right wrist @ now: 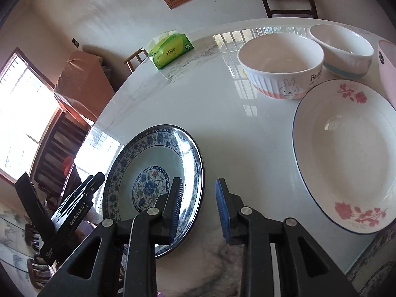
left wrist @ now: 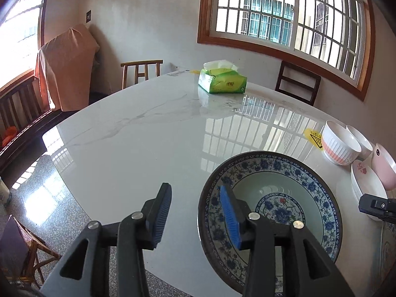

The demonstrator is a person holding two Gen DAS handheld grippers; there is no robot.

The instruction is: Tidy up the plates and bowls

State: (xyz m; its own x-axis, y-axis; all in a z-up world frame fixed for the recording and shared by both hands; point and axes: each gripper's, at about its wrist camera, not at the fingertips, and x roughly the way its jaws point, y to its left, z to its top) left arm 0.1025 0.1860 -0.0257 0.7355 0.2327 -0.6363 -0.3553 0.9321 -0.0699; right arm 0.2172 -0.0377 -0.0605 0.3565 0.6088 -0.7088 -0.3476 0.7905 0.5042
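Observation:
A blue-and-white floral plate (left wrist: 294, 185) lies on the white marble table (left wrist: 148, 133). My left gripper (left wrist: 196, 208) is open, its jaws either side of the plate's left rim; it holds nothing. In the right wrist view my right gripper (right wrist: 199, 200) is open, its jaws either side of the right rim of the same plate (right wrist: 158, 163). A white plate with red roses (right wrist: 346, 153) lies to the right. Behind it stand a white rabbit bowl (right wrist: 282, 66), a white bowl with a teal band (right wrist: 342, 49) and a pink bowl (right wrist: 387, 69).
A green tissue pack (left wrist: 222, 80) sits at the table's far side. Wooden chairs (left wrist: 298, 83) stand around the table. The bowls (left wrist: 340, 143) and rose plate (left wrist: 366, 185) are at the right edge in the left wrist view. A yellow sticker (left wrist: 313, 136) lies by the bowls.

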